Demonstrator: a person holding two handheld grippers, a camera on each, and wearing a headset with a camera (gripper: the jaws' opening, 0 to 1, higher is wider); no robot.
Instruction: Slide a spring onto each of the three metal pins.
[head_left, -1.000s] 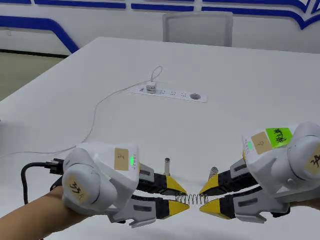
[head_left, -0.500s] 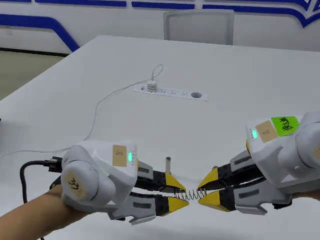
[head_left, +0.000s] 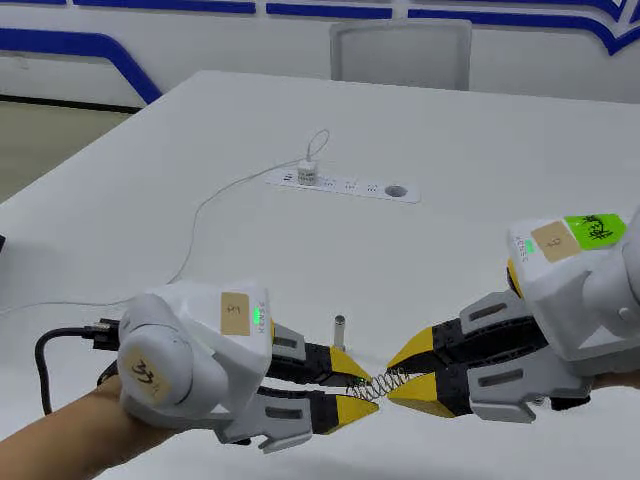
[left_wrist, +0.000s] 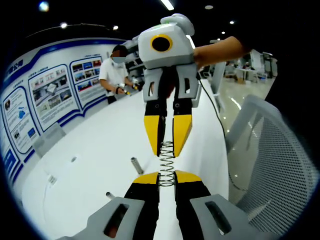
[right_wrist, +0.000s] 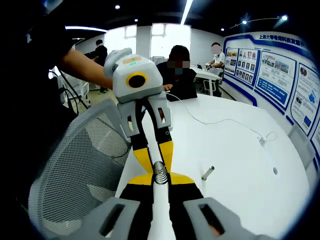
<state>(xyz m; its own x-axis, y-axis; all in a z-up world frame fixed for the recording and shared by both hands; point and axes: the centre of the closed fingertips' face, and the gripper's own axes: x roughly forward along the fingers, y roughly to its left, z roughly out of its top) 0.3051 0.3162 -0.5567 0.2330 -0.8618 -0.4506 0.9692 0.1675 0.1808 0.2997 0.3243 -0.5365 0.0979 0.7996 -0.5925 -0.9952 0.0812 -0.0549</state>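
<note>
My left gripper (head_left: 360, 392) and right gripper (head_left: 398, 372) each pinch one end of a spring (head_left: 378, 383) strung between their tips. Pulling apart could overstretch it or fling it past the metal pin (head_left: 340, 328) just beyond.

Left gripper (head_left: 372, 395), top sticker (head_left: 236, 313): tan, at 8 o'clock in my head view. It has one pen mark that I can't read.
Left gripper, rear sticker (head_left: 143, 372): round and tan, at 8 o'clock. I loosely read its two handwritten figures as "33".
Right gripper (head_left: 392, 378), tan sticker (head_left: 554, 240): at 3 o'clock. I can't read its single pen mark.
Right gripper, green sticker (head_left: 595, 229): at 3 o'clock of the tan one. I can't read the dark scrawl.
Wall boards (right_wrist: 270, 65): at 2 o'clock in my right gripper view, 9 o'clock in the left. The Chinese headings are too small for me to read.
</note>
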